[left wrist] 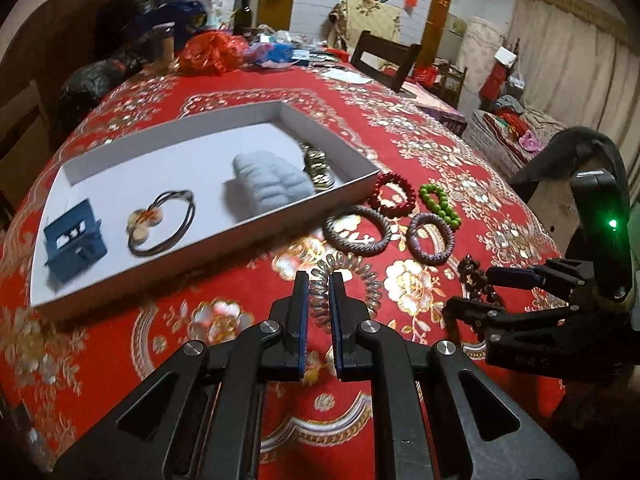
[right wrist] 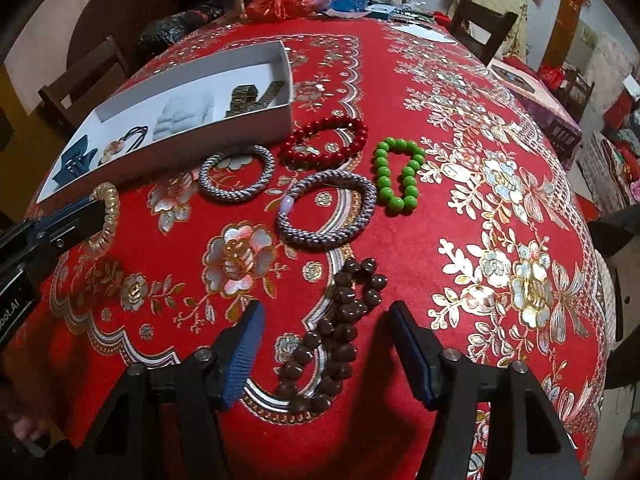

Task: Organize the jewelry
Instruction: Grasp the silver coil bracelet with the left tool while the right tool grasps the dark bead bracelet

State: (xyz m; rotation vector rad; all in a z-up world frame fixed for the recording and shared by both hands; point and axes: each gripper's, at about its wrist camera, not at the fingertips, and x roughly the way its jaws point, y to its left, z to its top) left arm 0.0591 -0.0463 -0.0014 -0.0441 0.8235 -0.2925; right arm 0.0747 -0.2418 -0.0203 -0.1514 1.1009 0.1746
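A white tray (left wrist: pixel 352 184) on the red tablecloth holds a blue clip (left wrist: pixel 74 244), a dark cord hair tie (left wrist: pixel 164 222), a pale blue scrunchie (left wrist: pixel 272 182) and a metal band (left wrist: pixel 316 166). My left gripper (left wrist: pixel 319 280) is shut on a clear spiral hair tie (left wrist: pixel 360 276), also in the right wrist view (right wrist: pixel 106 216). My right gripper (right wrist: pixel 326 312) is open around a brown bead bracelet (right wrist: pixel 336 332) on the cloth. Two grey woven bracelets (right wrist: pixel 238 172) (right wrist: pixel 326 210), a red bead bracelet (right wrist: pixel 324 142) and a green bead bracelet (right wrist: pixel 398 176) lie beside the tray.
Bags, a bottle (left wrist: pixel 242 16) and clutter (left wrist: pixel 216 52) crowd the table's far end. Wooden chairs (left wrist: pixel 384 60) stand around the table. The table edge drops off on the right (right wrist: pixel 592 264).
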